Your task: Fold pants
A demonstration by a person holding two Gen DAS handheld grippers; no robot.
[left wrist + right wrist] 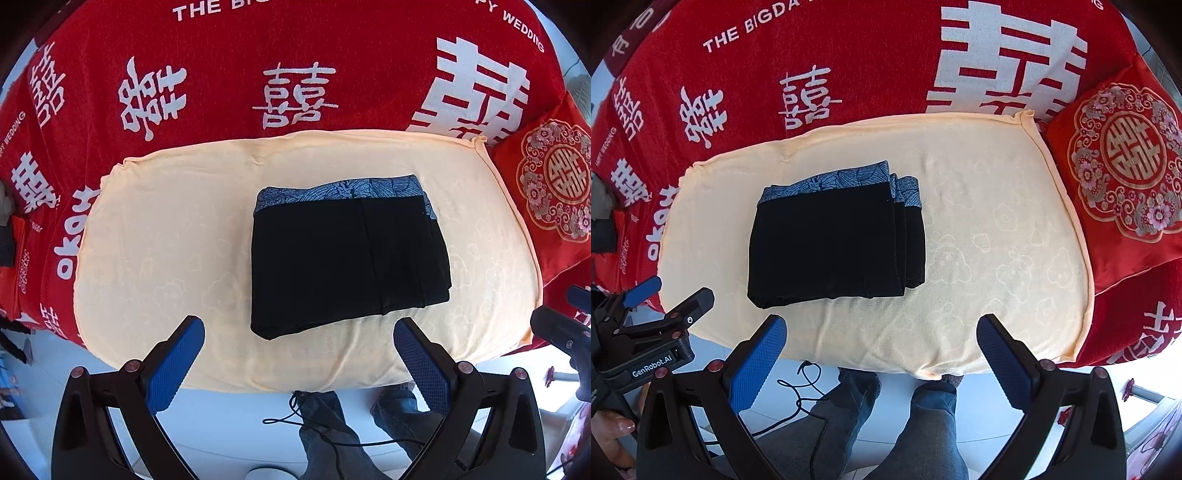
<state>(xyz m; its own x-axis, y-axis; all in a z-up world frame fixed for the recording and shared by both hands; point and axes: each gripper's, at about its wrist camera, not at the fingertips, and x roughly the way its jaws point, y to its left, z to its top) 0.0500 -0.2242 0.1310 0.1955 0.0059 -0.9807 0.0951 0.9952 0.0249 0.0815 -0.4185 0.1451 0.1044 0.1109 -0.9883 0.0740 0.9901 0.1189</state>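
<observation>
The black pants point(343, 258) with a blue patterned waistband lie folded into a compact rectangle on the cream blanket point(166, 236). They also show in the right wrist view point(831, 243), left of the blanket's middle point(997, 240). My left gripper point(299, 339) is open and empty, held above the blanket's near edge, just short of the pants. My right gripper point(882, 336) is open and empty, near the same edge, to the right of the pants. The left gripper also shows in the right wrist view point(672, 295) at the lower left.
A red cover with white characters point(221, 74) lies under the blanket. A red embroidered cushion point(1123, 173) sits at the right. Below the near edge are the person's legs point(923, 424), a black cord point(805, 387) and a white floor.
</observation>
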